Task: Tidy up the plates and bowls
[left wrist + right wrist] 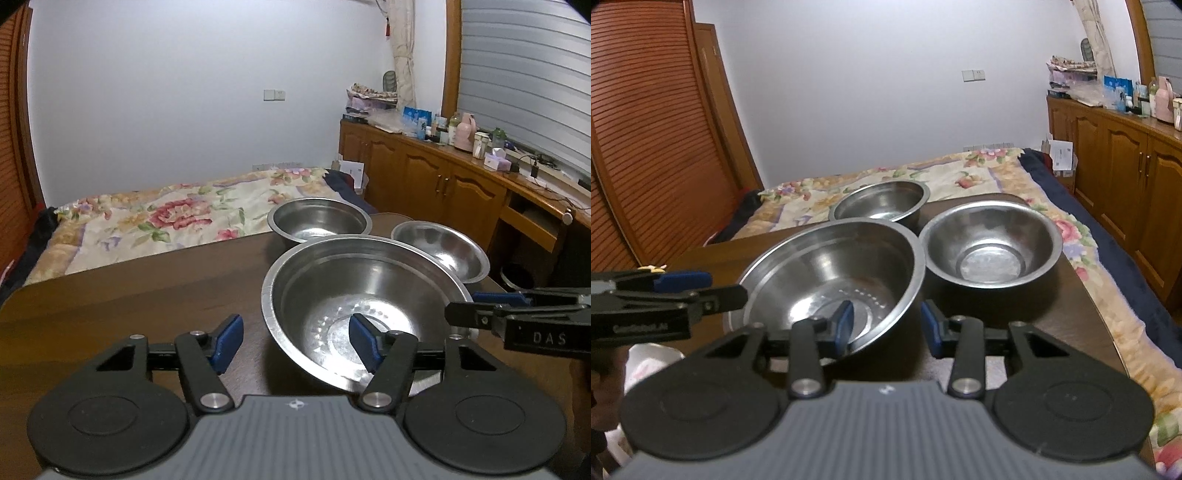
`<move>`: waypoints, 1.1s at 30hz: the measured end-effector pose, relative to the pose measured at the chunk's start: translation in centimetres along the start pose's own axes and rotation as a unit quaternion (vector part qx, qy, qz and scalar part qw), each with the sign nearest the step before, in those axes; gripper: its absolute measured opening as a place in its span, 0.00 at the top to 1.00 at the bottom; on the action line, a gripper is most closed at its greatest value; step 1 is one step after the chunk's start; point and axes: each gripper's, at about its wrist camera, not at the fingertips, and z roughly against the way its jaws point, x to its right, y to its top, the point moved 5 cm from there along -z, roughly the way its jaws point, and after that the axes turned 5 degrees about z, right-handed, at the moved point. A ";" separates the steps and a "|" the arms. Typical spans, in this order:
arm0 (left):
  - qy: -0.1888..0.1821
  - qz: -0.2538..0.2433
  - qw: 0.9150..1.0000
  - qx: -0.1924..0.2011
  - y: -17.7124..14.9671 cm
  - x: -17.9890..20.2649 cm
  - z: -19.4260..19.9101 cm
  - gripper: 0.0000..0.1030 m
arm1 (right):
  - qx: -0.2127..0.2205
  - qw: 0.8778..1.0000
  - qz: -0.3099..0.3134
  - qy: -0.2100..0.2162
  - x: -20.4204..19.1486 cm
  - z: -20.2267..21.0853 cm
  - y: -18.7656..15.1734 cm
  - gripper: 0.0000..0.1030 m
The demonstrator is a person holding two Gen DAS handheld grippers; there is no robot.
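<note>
Left gripper (295, 341) has its jaws apart, straddling the near-left rim of the big bowl (365, 314): one blue pad (364, 345) hangs inside the bowl, the other outside over bare table (147, 295). I can't see either pad pressing the rim. Right gripper (886, 326) is set the same way on the bowl's near-right rim, inner pad (844, 325) over the bowl's inside, outer pad over the table. Jaws apart, narrower than the left; I can't tell whether they touch the metal.

All three bowls sit toward the far right corner of the table. The big bowl is nearest me. A medium bowl (991, 247) sits just beside it on the right, by the right edge. A small bowl (882, 201) stands behind both at the far edge, straighter-walled. Rims look very close; I can't confirm contact.

All three are bare steel, round, empty, with flat bottoms and rolled rims. The big one has a dimpled ring around its base and glare spots.

Table is dark brown wood, smooth, slightly glossy, with rounded corners. Left half is bare.

Around it: a bed with a floral blanket (166, 218) right behind the far edge, a louvred wooden door (646, 129) at left, a wooden cabinet (424, 177) with cluttered top at right, plain white wall behind.
</note>
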 end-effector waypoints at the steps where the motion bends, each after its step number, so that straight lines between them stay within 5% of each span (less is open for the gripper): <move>1: 0.001 0.000 1.000 -0.002 0.0 0.0 -0.3 0.38 | -0.001 1.000 -0.002 0.000 0.1 -0.1 0.0 0.60; 6: 0.011 0.001 1.000 -0.014 0.0 -0.3 -1.6 0.45 | -0.006 1.000 -0.007 0.005 0.3 -0.6 -0.3 0.61; 13: 0.004 0.025 0.999 -0.030 -0.3 -1.3 -2.3 0.77 | -0.005 1.000 -0.024 0.018 0.8 -1.0 0.0 0.74; 33: -0.015 0.019 1.000 -0.016 -1.3 -1.2 3.1 0.77 | 0.017 0.996 -0.049 0.068 -0.1 2.4 -0.4 0.79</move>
